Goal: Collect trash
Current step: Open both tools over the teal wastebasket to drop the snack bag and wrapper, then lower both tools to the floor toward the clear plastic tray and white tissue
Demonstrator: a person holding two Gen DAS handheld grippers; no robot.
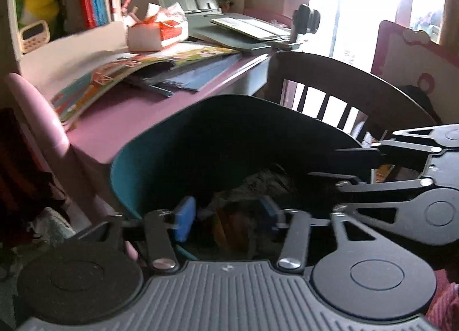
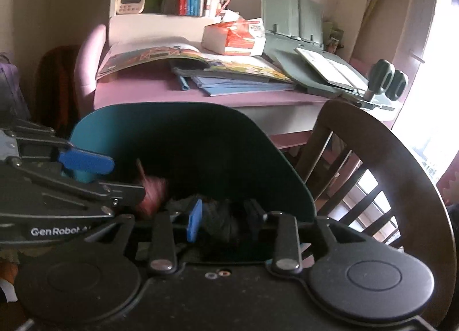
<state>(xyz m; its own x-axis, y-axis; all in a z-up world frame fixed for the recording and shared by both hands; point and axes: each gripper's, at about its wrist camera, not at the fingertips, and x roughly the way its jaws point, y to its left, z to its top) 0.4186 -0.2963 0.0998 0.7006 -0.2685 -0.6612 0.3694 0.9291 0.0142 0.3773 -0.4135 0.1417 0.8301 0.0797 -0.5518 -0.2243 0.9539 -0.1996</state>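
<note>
Both grippers — left (image 1: 226, 217) and right (image 2: 225, 217) — are hanging with jaws spread over the teal bin (image 1: 149, 153), gripping nothing; desk (image 1: 120, 110) at 11 o'clock.

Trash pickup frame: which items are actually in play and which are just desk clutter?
In play:
- teal bin, dark trash already inside
- pink crumpled wad in the bin
- left gripper, fingers open over the bin
- right gripper, fingers open over the bin

Just lying about:
- picture book
- tissue box
- wooden chair
- white timer
</note>
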